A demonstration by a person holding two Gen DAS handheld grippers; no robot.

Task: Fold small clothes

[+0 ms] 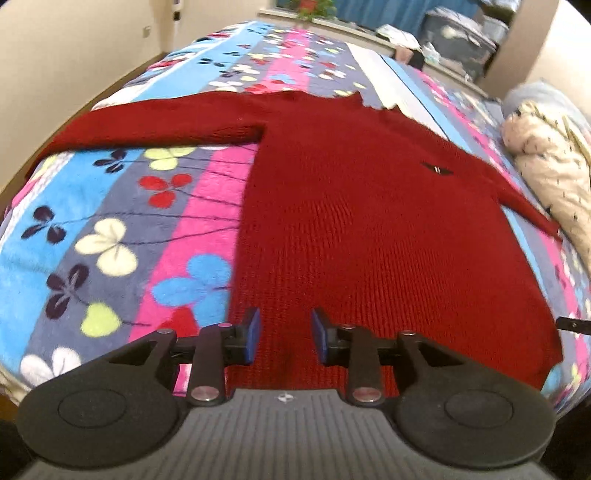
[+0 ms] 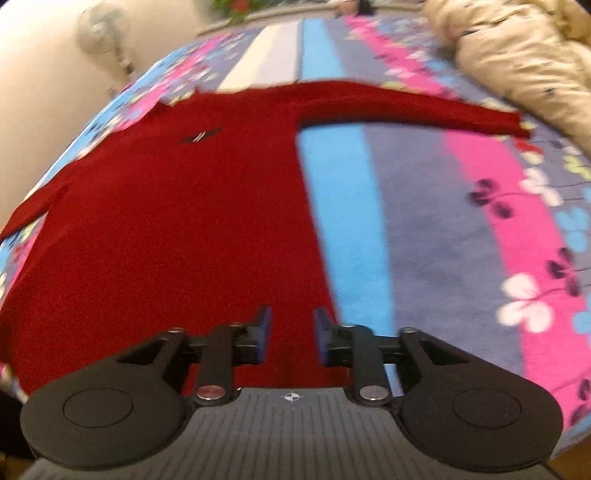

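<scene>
1. Jaws parted on both tools, nothing between them; left gripper (image 1: pixel 285 334) poised above the near left part of the hem; right gripper (image 2: pixel 291 332) poised above the near right part of the hem, close to the side edge.
2. Red sweater (image 1: pixel 362 229) spread flat, front up, on the flowered blanket (image 1: pixel 110 206); hem nearest the grippers, neck farthest; body smooth, no fold made so far as can be judged.
3. Small dark emblem (image 1: pixel 437 169) on the chest, past the midpoint of the body.
4. Left sleeve (image 1: pixel 147 127) stretched straight out sideways from the shoulder; right sleeve (image 2: pixel 406 107) likewise stretched out, cuff ending near the cream quilt (image 2: pixel 524 62).
5. Beyond the neck: striped blanket only, then the window ledge and a blurred fan (image 2: pixel 105 27) by the wall.
6. Handling, as judged: knitted fabric, soft and limp, light to moderate in weight; will sag and stretch when lifted by one point; not fragile, not slippery, likely to cling somewhat to the fleecy blanket.
7. Where to grip, as judged: pinch through both layers at an edge rather than mid-panel; hem corners or the shoulder and hem of one side together, so the side turns inward as one straight line; sleeve best taken near the cuff and laid across the body.
8. Risk: single-layer pinch separating front from back; dragging likely to bunch the knit.
</scene>
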